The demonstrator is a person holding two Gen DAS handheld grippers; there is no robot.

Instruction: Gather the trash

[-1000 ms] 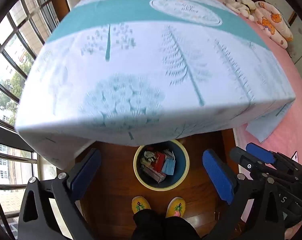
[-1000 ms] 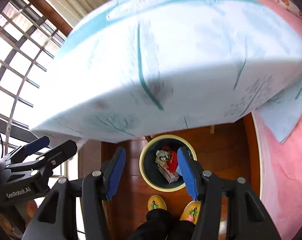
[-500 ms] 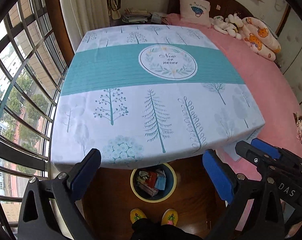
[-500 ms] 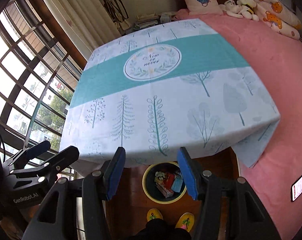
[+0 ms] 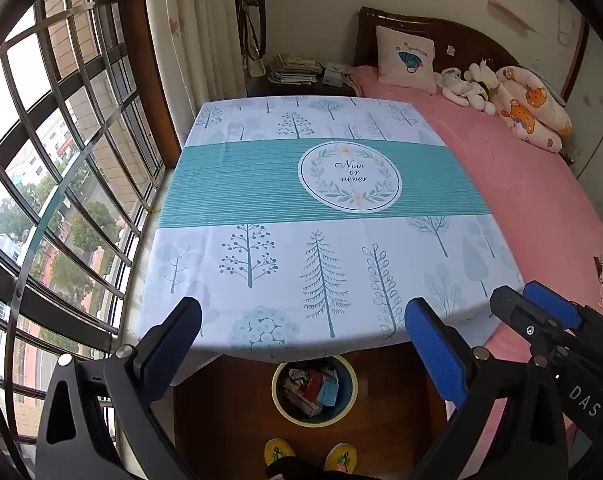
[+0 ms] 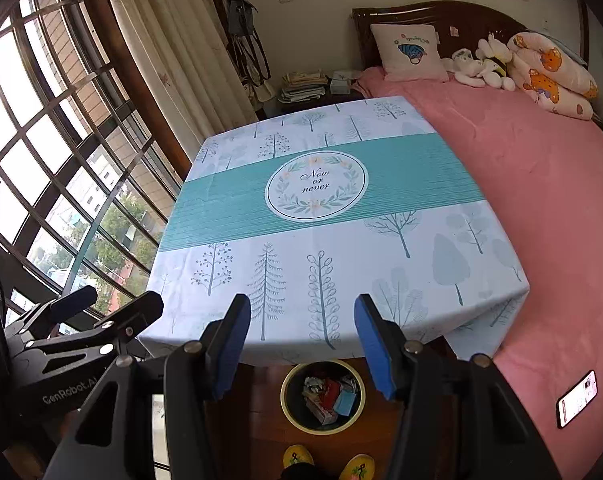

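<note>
1. A table is being covered by a tree-printed cloth, ahead of both grippers.
2. A trash-filled bin is being carried by the wooden floor, below the grippers.
3. A phone is being borne by the pink bed, right of the right gripper.

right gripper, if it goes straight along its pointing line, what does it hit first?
Probably the tablecloth near the table's front edge. The open, empty right gripper points down over that edge, with the trash bin on the floor just below; depth is unclear, so it might clear the edge.
</note>
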